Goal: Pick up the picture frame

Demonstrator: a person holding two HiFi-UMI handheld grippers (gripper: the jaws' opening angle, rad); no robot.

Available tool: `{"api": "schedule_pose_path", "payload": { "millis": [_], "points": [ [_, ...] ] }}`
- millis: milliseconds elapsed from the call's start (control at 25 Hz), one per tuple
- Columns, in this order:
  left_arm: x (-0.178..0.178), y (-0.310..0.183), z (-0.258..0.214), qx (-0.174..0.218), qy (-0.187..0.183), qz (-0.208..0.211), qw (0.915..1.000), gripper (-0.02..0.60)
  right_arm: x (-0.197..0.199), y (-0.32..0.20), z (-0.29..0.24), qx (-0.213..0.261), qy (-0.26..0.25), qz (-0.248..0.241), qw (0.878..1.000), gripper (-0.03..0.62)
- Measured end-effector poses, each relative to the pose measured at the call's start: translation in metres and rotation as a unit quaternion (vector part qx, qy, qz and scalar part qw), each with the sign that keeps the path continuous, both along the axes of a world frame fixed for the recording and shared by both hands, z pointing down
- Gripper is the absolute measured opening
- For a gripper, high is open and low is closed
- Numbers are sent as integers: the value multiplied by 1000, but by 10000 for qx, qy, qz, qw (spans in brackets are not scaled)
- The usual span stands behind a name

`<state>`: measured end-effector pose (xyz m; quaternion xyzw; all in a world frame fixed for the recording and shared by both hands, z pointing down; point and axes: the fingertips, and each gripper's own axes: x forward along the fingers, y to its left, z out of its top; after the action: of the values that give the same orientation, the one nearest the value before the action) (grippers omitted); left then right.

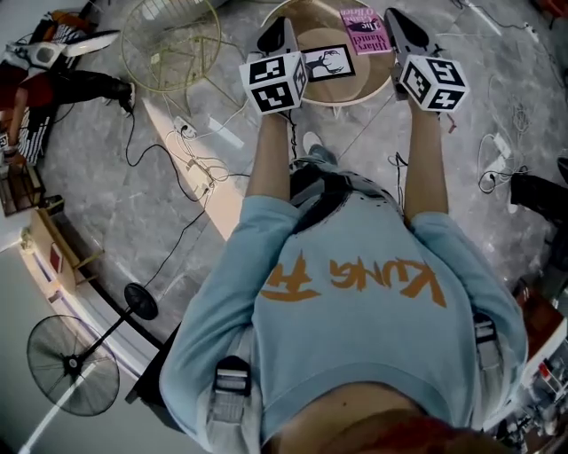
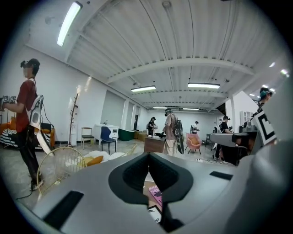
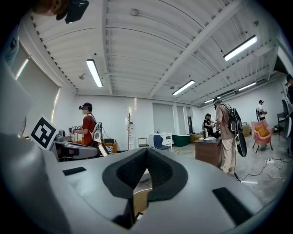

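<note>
Left gripper (image 1: 277,34): jaws pressed together, nothing in them. Right gripper (image 1: 401,27): same, jaws together, empty. Both held out above round table (image 1: 377,87), one near each side. Picture frame (image 1: 328,64) lies flat on table, between two grippers, just right of left one and lower down. No jaw on it. Pink book (image 1: 364,19) beside frame, nearer right gripper. Left gripper view: frame and book peek out under closed jaws. Wire basket (image 1: 169,40) on floor, well left of left gripper.
</note>
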<state>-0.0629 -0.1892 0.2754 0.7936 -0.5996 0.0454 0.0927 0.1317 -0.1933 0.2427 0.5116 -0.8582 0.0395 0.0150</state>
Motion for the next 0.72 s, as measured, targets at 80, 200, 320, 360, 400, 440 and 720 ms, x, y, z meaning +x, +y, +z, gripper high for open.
{"api": "schedule_pose_path", "payload": {
  "millis": [80, 200, 320, 360, 400, 440, 720],
  "points": [
    [-4, -24, 13, -148, 105, 28, 9998, 20, -2, -23, 12, -151, 24, 56, 9999, -3],
    [-11, -54, 44, -503, 332, 42, 9982, 20, -13, -56, 32, -445, 234, 48, 9987, -2],
    [-17, -77, 77, -811, 570, 61, 9951, 20, -26, -86, 45, -631, 514, 6, 9967, -2],
    [-20, -85, 86, -874, 640, 34, 9941, 20, -31, -97, 47, -674, 619, -29, 9958, -2],
    [-25, -92, 94, -932, 686, -18, 9933, 20, -36, -107, 49, -719, 720, -75, 9948, -3],
    [-30, -98, 102, -991, 698, -85, 9926, 20, -43, -116, 51, -761, 800, -127, 9938, -2],
    [-54, -120, 143, -1332, 771, -316, 9876, 20, -76, -142, 87, -1098, 928, -421, 9887, -2]
  ]
}}
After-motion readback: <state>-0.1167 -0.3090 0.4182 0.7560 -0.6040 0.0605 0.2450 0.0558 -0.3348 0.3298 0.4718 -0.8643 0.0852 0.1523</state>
